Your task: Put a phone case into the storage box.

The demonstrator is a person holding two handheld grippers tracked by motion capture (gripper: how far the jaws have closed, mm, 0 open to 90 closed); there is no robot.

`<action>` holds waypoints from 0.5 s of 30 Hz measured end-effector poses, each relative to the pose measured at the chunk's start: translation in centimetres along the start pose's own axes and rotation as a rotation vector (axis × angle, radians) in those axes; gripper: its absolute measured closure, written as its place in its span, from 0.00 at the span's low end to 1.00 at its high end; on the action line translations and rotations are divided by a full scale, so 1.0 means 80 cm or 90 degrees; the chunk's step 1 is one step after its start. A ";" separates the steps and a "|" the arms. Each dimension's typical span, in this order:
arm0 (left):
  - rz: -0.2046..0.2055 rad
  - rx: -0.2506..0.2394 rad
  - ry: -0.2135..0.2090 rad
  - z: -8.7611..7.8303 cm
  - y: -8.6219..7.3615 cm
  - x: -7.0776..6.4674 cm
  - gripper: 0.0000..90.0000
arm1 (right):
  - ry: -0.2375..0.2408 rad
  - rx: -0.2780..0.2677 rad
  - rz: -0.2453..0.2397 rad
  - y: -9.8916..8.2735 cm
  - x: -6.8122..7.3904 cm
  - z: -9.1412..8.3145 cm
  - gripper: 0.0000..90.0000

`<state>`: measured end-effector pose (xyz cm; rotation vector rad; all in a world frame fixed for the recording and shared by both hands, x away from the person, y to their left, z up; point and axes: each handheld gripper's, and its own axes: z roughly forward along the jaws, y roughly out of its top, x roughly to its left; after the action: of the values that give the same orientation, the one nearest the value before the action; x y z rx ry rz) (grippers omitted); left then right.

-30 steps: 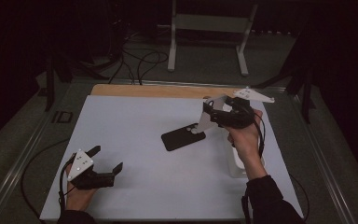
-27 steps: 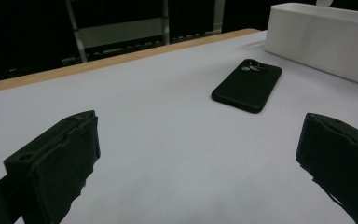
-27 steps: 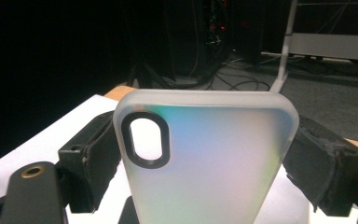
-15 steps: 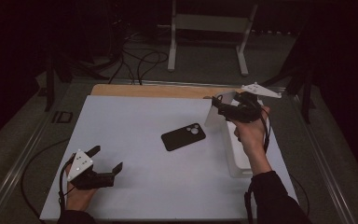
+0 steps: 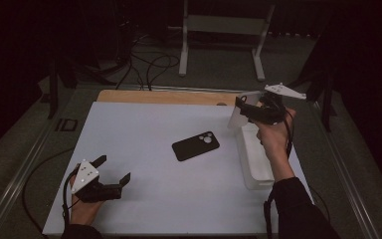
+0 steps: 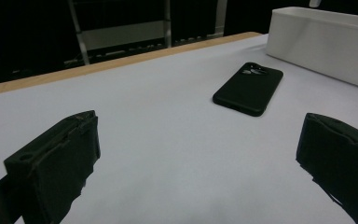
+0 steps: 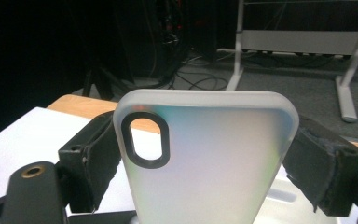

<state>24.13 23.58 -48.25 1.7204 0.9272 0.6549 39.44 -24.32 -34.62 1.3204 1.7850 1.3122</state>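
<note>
My right gripper (image 5: 242, 112) is shut on a frosted white phone case (image 7: 209, 158), held upright by its two side edges between the black pads (image 7: 93, 158). The case has an oval camera cutout with a dark rim. In the high view the case (image 5: 237, 115) hangs over the far end of a white bin (image 5: 255, 162). A black phone (image 5: 195, 146) lies face down in the middle of the white mat (image 5: 144, 129). My left gripper (image 5: 113, 168) rests open on the mat at the near left, its jaws wide apart (image 6: 200, 163) and pointed toward the black phone (image 6: 249, 87).
The long white bin (image 6: 321, 44) stands along the mat's right side. A wooden table edge (image 5: 169, 97) runs behind the mat. Beyond it are cables and a white stand (image 5: 219, 30) on the dark floor.
My right hand has carried the white case to the right, from beside the black phone to over the bin's far end. The left gripper has stayed put.
</note>
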 end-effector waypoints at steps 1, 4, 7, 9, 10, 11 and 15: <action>0.000 0.000 0.000 0.000 0.000 0.000 0.00 | -0.004 0.000 0.002 0.000 -0.001 0.001 0.18; 0.000 -0.001 0.001 -0.001 0.000 0.000 0.00 | -0.011 0.002 0.001 0.000 -0.005 0.003 0.18; -0.001 -0.002 0.001 -0.001 0.000 0.000 0.00 | -0.030 0.009 0.006 0.001 -0.013 0.009 0.18; 0.000 -0.002 0.000 -0.001 0.000 0.000 0.00 | -0.036 0.009 0.007 0.001 -0.016 0.011 0.18; 0.000 -0.002 0.000 -0.001 0.000 0.000 0.00 | -0.036 0.009 0.007 0.001 -0.016 0.011 0.18; 0.000 -0.002 0.000 -0.001 0.000 0.000 0.00 | -0.040 0.011 0.008 0.002 -0.017 0.012 0.18; -0.001 -0.003 0.000 -0.001 0.001 0.000 0.00 | -0.058 0.016 0.009 0.002 -0.024 0.018 0.18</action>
<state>24.08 23.63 -48.18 1.7149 0.9265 0.6551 41.41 -25.57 -35.24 1.3858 1.7393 1.2208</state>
